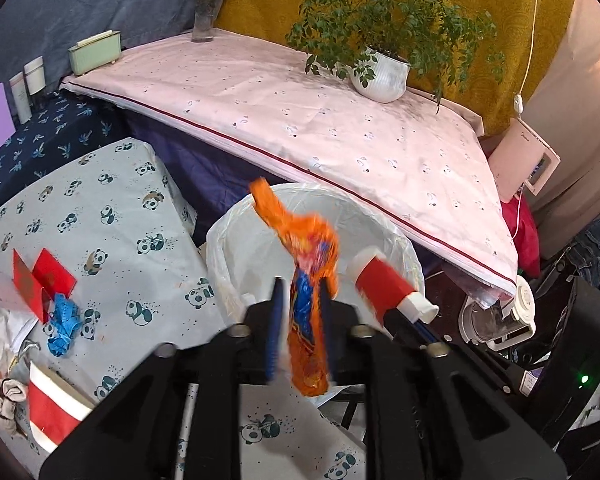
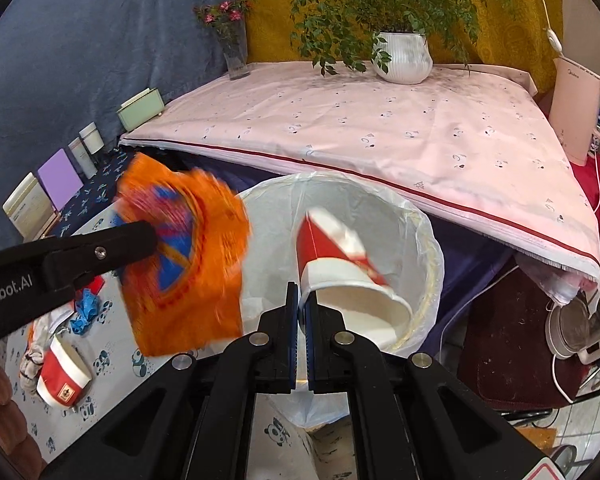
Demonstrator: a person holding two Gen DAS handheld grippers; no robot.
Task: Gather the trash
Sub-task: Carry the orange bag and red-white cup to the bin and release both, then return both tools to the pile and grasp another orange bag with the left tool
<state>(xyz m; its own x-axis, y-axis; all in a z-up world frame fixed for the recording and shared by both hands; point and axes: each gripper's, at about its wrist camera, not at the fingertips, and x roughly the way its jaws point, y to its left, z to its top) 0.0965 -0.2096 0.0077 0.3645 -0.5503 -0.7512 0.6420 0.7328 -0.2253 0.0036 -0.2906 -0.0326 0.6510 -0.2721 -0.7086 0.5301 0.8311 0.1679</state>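
Note:
My left gripper point(image 1: 300, 292) is shut on an orange and blue snack wrapper point(image 1: 308, 268) and holds it over the near rim of a white bin lined with a clear bag point(image 1: 228, 248). The wrapper also shows in the right wrist view point(image 2: 188, 264), held by the left gripper's fingers point(image 2: 140, 240). My right gripper point(image 2: 302, 300) is shut on the rim of a red and white paper cup point(image 2: 340, 268), tilted over the bin point(image 2: 428, 240). That cup also shows in the left wrist view point(image 1: 384, 284).
On the panda-print table point(image 1: 120, 216) lie another red and white cup point(image 1: 52, 408), a blue glove point(image 1: 64, 320), red cards point(image 1: 44, 276) and crumpled paper. Behind the bin a pink-covered table point(image 1: 340, 120) bears a potted plant point(image 1: 380, 76) and a vase point(image 1: 204, 20). Appliances stand at the right.

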